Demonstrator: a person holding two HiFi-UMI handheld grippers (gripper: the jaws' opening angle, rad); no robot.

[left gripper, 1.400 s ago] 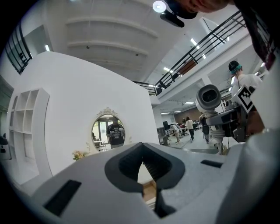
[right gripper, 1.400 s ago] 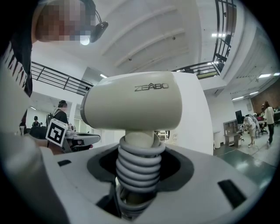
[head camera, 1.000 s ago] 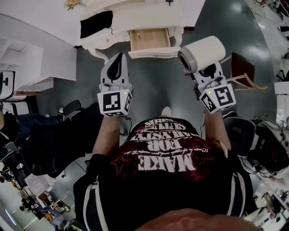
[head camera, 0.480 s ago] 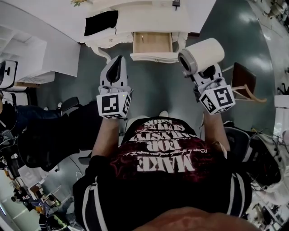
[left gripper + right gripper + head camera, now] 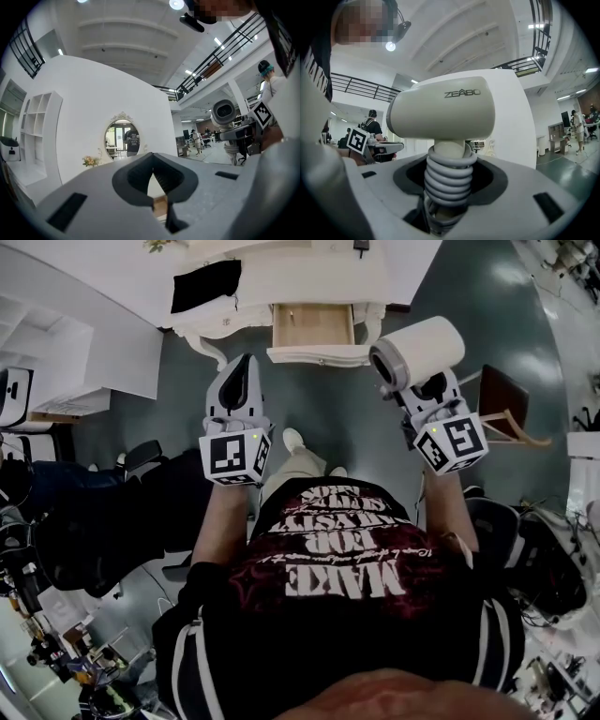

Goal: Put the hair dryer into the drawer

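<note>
While the hair dryer (image 5: 419, 352) is held up in the air, well apart from the open drawer (image 5: 312, 326), most of the risk is judged to lie in the approach across the floor. It is gripped only by its handle in the right gripper (image 5: 419, 390). The handle is wrapped in a coiled cord (image 5: 446, 176), and the jaws are closed over those coils rather than on bare plastic. A slide or twist of the heavier head could be caused by the coils shifting under the pads. If a loop is worked loose, it could be snagged on the drawer front. The drawer looks shallow and narrow beneath the white tabletop (image 5: 309, 277), so the barrel might be knocked against a side wall if it is lowered crosswise. The left gripper (image 5: 236, 381) is pressed together with nothing in it, so no support is offered should the grip fail.
</note>
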